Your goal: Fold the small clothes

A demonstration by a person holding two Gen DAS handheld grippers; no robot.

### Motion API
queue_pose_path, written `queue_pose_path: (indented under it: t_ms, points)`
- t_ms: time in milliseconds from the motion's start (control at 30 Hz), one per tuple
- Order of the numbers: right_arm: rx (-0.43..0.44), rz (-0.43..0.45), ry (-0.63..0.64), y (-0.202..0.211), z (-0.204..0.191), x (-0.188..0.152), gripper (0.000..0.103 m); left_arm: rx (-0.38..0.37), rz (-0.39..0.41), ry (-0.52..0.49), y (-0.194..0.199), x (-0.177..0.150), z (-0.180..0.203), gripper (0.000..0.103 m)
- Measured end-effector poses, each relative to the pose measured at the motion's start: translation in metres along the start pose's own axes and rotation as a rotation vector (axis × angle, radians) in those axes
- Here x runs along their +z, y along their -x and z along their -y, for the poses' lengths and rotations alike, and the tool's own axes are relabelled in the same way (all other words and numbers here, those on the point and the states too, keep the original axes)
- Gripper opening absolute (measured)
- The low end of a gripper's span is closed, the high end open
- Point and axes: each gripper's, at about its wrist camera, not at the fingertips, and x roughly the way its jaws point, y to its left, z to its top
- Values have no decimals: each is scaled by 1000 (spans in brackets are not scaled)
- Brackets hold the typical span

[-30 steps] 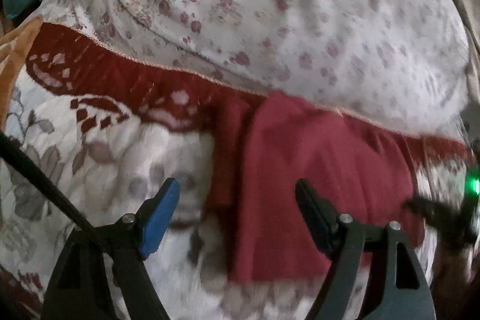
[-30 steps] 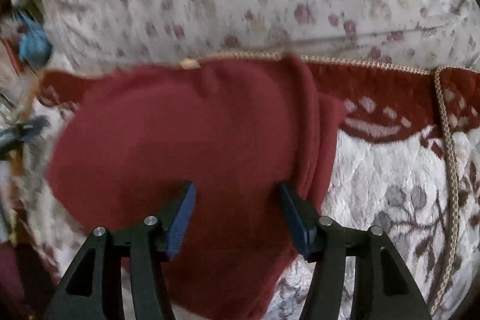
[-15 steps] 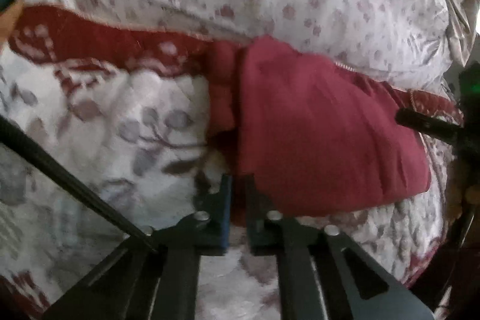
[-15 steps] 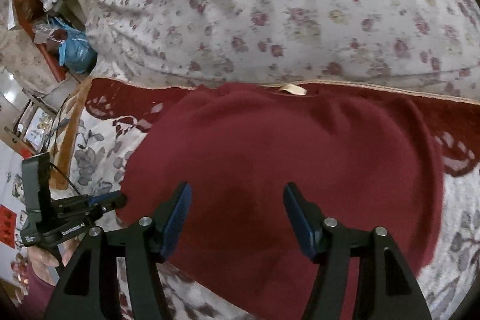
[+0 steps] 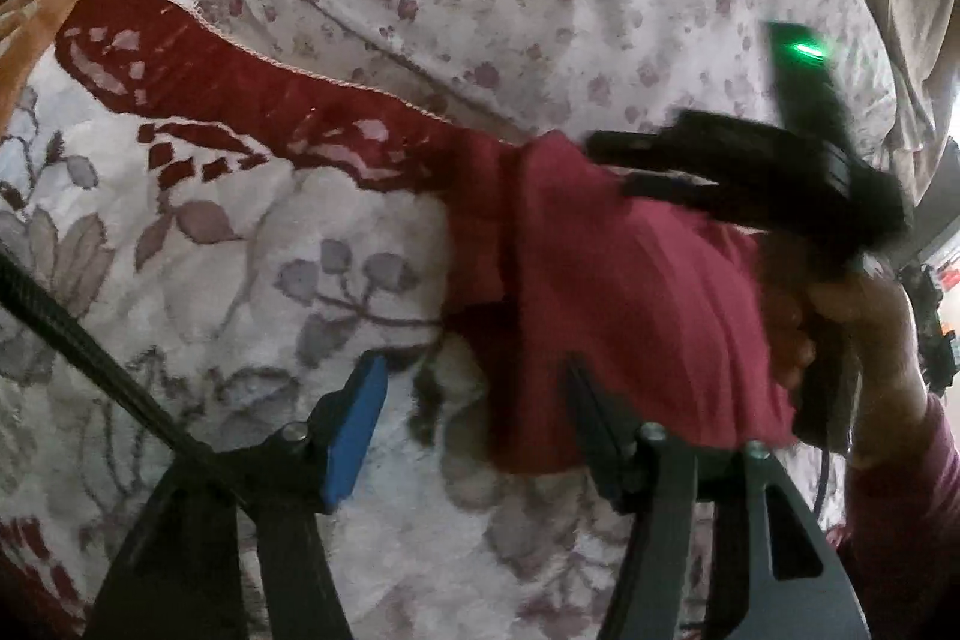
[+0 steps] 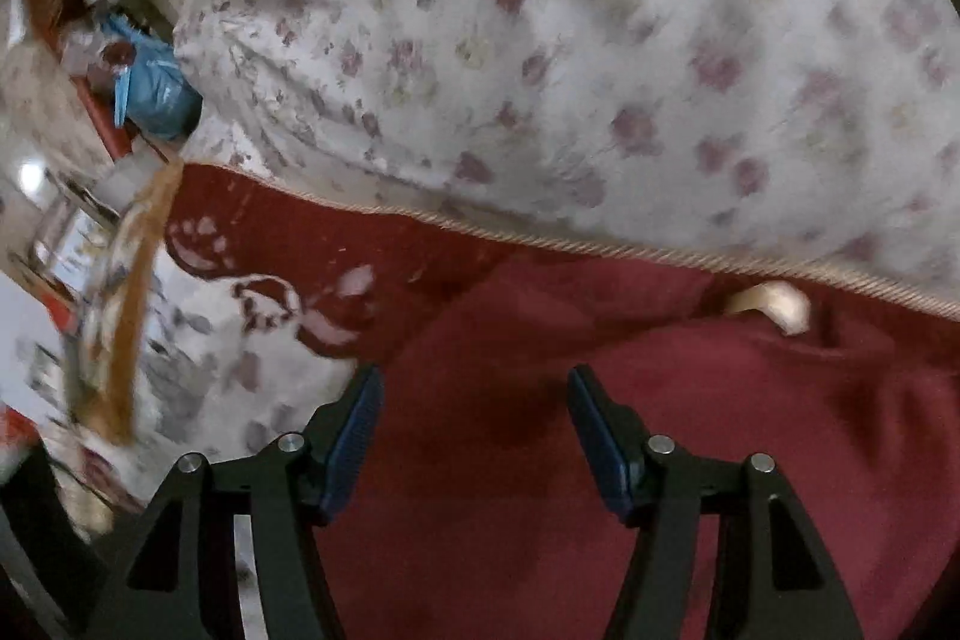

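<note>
Garment point(image 5: 630, 316) under right finger of released left tool point(image 5: 474, 424); right tool point(image 6: 474, 430) likewise released above it

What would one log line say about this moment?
left tool: open, just reopened at garment edge | right tool: open above red garment | garment: partly folded on floral bedspread

Two fisheye views, each from a camera riding on one of my claws, look steeply down and forward along the fingers, close above a bed. My left camera sees its own left claw point(image 5: 474, 418) at the bottom edge and my right claw point(image 5: 744, 178) crossing in from the right over the red garment point(image 5: 630, 304). Both views share that garment, the quilt's dark red border point(image 6: 336, 244) and the flowered pillow point(image 6: 600, 40) behind.
</note>
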Motion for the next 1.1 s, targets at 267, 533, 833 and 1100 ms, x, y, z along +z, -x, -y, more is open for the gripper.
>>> queue_pose_path:
  t_ms: [267, 533, 833, 1100]
  points:
    - [-26, -81, 156, -52, -31, 10, 3, 72, -129, -136, -37, -5, 24, 35]
    - [-38, -30, 83, -39, -26, 4, 15, 74, -97, -123, -29, -2, 25, 36]
    - [-277, -41, 67, -56, 6, 15, 54, 96, -78, -74, -29, 1, 20, 49]
    - [-256, 2, 90, -45, -3, 16, 59, 111, -65, -40, -35, -1, 14, 59]
